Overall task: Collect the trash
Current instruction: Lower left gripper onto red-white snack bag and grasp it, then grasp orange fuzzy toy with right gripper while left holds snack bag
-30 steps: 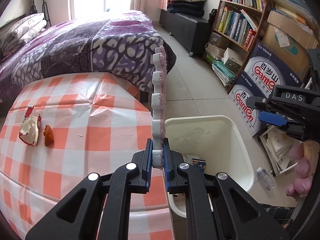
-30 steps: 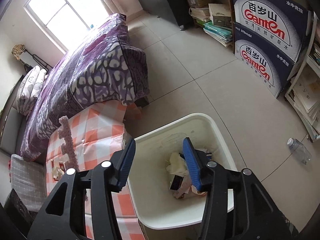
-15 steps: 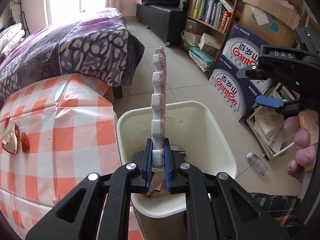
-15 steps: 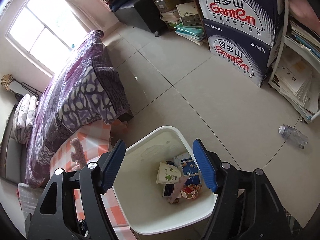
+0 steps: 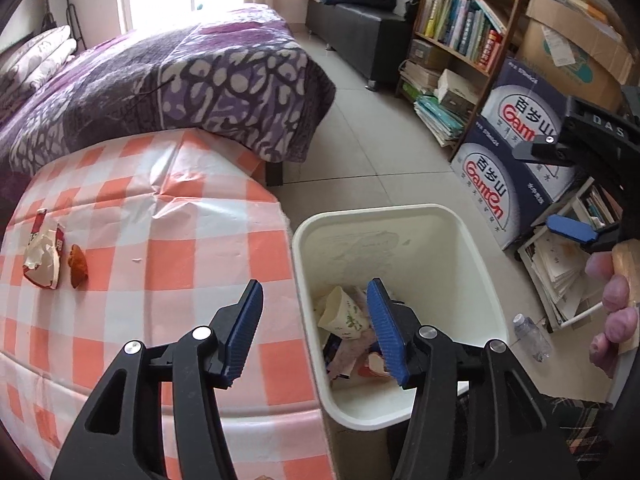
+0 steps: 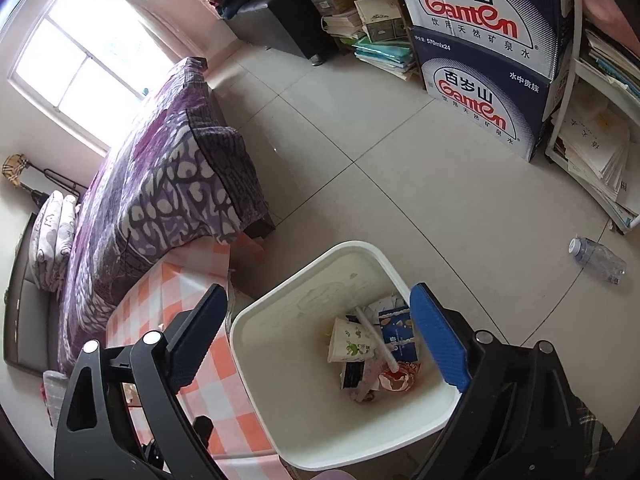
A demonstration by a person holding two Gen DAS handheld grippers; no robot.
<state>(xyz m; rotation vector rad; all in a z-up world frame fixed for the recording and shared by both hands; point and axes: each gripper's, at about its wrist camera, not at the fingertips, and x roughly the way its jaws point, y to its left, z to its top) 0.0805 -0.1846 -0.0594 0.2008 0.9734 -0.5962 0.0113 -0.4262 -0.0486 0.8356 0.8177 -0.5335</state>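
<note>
Left wrist: left tool [image 5: 316, 334] spread wide; wrapper [image 5: 42, 255] far left on table [image 5: 192, 240].

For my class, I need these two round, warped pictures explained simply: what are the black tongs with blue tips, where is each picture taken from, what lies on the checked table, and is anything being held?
There is no robot here. A person holds one hand-held gripper in each hand, and each carries a wide-angle camera looking along its two fingers, hence the warped edges.

One picture looks from the left gripper, the other from the right gripper. Both are open and hold nothing.

Both point toward a white bin on the floor beside a table with an orange checked cloth. In the bin lie a paper cup, a blue carton and other scraps.

On the table remain a torn wrapper and, just beside it, a small brown scrap.

A clear plastic bottle lies on the floor.
</note>
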